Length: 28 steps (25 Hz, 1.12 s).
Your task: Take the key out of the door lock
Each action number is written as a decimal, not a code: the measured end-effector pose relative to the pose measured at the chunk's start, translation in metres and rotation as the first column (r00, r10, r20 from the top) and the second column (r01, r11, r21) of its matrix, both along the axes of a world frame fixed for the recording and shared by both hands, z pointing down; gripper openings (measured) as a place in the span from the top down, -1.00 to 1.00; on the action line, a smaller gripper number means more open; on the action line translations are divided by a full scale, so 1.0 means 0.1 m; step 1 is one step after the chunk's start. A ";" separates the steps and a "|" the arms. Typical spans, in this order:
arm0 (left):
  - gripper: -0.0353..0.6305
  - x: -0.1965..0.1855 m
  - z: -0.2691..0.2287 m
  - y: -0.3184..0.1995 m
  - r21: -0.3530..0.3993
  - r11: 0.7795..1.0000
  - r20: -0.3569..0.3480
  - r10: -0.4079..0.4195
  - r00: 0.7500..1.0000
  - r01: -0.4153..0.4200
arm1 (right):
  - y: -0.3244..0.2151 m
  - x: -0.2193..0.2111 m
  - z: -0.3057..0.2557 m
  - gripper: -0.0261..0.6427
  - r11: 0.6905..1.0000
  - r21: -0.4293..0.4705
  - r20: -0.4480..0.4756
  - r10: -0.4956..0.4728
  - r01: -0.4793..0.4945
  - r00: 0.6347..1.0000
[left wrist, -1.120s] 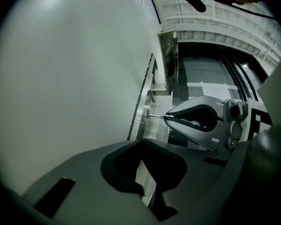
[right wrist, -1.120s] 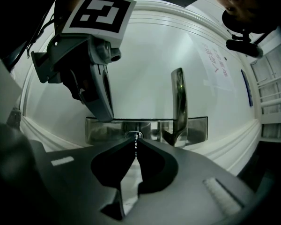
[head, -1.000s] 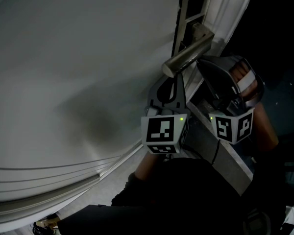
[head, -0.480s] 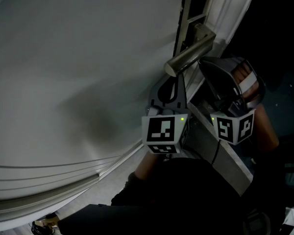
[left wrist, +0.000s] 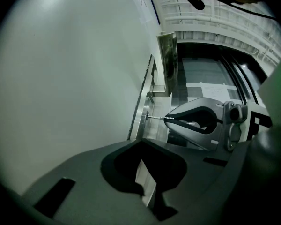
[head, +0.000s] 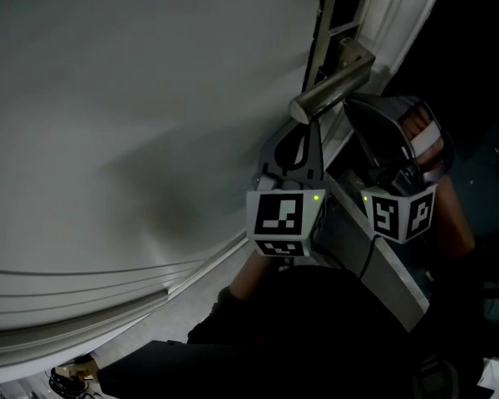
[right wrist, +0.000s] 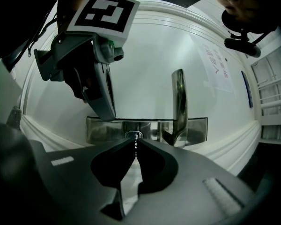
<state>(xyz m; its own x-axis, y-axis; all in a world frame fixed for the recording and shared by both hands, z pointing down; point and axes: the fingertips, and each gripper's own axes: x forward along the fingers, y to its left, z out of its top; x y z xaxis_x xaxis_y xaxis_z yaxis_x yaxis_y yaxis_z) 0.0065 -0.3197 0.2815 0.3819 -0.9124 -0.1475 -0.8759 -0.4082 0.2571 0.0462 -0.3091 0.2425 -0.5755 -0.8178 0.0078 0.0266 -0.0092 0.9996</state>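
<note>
Key [left wrist: 156, 117]: in the lock [right wrist: 133, 135] at lower centre of the right gripper view, its head clenched by the right gripper [right wrist: 136, 143], with bare shank showing between jaw tips and lock plate [right wrist: 196, 128]; grasp made, pull-out judged still to do. Left gripper [left wrist: 141, 143]: jaws closed on nothing, tip near the plate, below the lever handle [head: 328, 96] in the head view. Setting: white moulded door [head: 150, 98] filling that view's left, dim light, darkness past the door edge at right.

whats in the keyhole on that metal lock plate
The key sticks out of the keyhole in the lock plate. The right gripper is shut on its outer end. The part inside is covered.
</note>
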 end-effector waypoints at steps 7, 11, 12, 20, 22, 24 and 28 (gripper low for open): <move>0.89 0.00 -0.02 -0.02 0.007 1.000 0.000 -0.002 1.000 0.002 | -0.01 0.00 -0.01 0.89 1.000 0.002 -0.001 0.001 -0.001 1.000; 0.89 0.00 -0.03 -0.03 0.005 1.000 0.000 0.001 1.000 -0.001 | -0.02 -0.01 0.00 0.89 1.000 0.002 0.000 0.001 -0.001 1.000; 0.89 0.00 -0.03 -0.03 0.007 1.000 0.002 0.003 1.000 -0.003 | -0.02 -0.01 0.00 0.89 1.000 0.002 -0.001 0.002 -0.002 1.000; 0.89 -0.03 -0.05 -0.03 0.013 1.000 0.000 0.003 1.000 -0.003 | 0.00 -0.02 0.00 0.89 1.000 0.005 -0.009 0.002 -0.002 1.000; 0.89 -0.02 -0.04 -0.04 0.011 1.000 0.002 0.003 1.000 -0.003 | 0.00 -0.02 0.00 0.89 1.000 0.004 -0.008 0.002 -0.002 1.000; 0.89 -0.02 -0.04 -0.05 0.010 1.000 0.003 0.003 1.000 -0.003 | -0.01 -0.02 0.00 0.89 1.000 0.004 -0.008 0.002 -0.002 1.000; 0.89 -0.02 -0.03 -0.06 0.006 1.000 -0.001 0.005 1.000 -0.005 | -0.01 -0.01 0.00 0.89 1.000 0.002 -0.008 0.002 -0.002 1.000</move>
